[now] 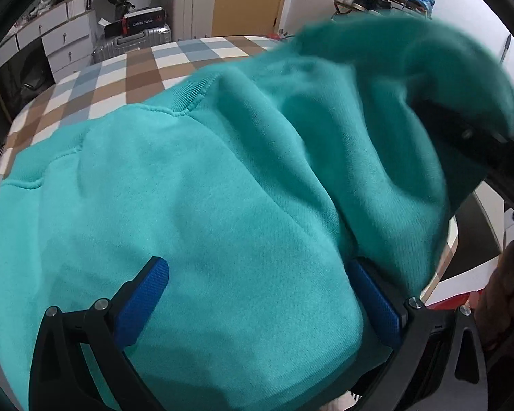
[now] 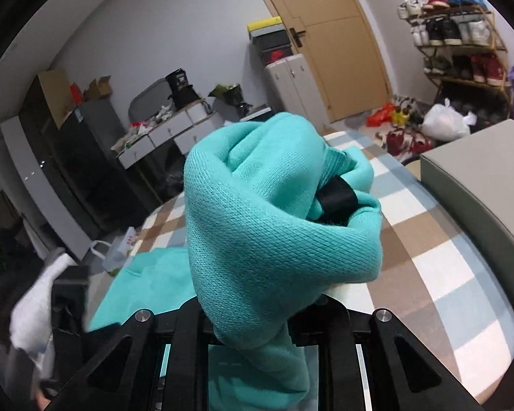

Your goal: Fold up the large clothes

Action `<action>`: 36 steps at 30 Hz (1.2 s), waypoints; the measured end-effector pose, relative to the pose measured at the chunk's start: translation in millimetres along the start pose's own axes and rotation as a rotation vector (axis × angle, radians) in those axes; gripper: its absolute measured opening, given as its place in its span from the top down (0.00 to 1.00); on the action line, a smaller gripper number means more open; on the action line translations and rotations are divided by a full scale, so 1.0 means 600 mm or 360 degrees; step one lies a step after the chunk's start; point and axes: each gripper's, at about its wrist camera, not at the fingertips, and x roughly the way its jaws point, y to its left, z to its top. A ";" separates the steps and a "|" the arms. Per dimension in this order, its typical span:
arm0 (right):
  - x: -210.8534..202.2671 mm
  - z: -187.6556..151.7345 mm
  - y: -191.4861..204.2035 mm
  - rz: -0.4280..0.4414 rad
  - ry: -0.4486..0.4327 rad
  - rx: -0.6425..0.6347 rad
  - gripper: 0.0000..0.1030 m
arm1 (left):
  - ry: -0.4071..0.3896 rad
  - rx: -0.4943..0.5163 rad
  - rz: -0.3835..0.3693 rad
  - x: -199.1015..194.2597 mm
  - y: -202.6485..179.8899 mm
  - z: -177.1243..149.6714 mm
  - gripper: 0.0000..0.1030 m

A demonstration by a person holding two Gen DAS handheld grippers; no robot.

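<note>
right wrist view shows the right gripper (image 2: 257,311) clenched on a thick bunch of the teal sweatshirt (image 2: 277,212), lifted above the checked bed (image 2: 438,257). the left gripper (image 1: 257,294) hangs released over the near body panel. the bulky wad could slip loose, dropping the fold crooked.

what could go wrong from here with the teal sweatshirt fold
The right gripper clamps a thick wad of the teal sweatshirt, so the fold may land bunched rather than flat. The left gripper is open and grips nothing, so the body may drag across the checkered cloth.
</note>
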 end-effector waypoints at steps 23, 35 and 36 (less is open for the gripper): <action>0.004 -0.005 -0.051 0.0085 0.0134 0.0169 0.63 | 0.0503 0.0052 0.0409 0.156 0.052 0.157 0.00; 0.024 -0.013 -0.082 0.0164 0.0215 0.0366 0.30 | 0.0412 0.0134 0.0371 -0.023 0.030 0.000 0.01; 0.025 -0.013 -0.087 0.0173 0.0221 0.0400 0.30 | 0.0414 0.0105 0.0358 -0.014 0.035 -0.007 0.01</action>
